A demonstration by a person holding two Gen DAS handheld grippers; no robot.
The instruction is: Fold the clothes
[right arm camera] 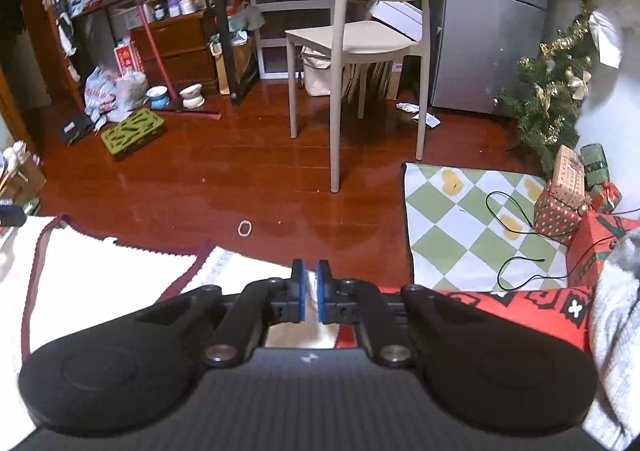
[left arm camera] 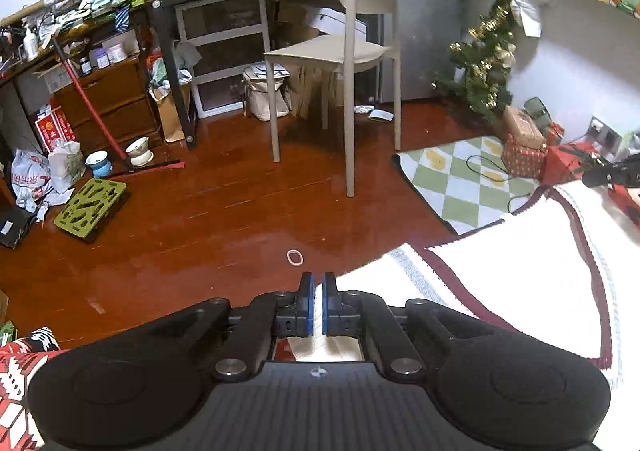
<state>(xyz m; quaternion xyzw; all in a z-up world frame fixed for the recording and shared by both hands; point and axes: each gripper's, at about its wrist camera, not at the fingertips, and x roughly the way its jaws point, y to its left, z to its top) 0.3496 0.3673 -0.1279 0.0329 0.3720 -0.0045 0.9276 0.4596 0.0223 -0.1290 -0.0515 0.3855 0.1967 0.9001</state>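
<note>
A white knitted garment with dark red trim lies spread over a red patterned blanket. In the left wrist view, my left gripper is shut on the garment's near edge, with white cloth pinched between its blue pads. The garment stretches off to the left in the right wrist view. There my right gripper is shut on its other edge, a strip of white cloth showing between the pads. The right gripper also shows at the far right of the left wrist view.
Beyond the bed edge is a red wooden floor with a hair tie on it. A beige chair stands in the middle, with a checkered mat and black cable to its right. Gift boxes, a small Christmas tree and a cluttered desk stand around.
</note>
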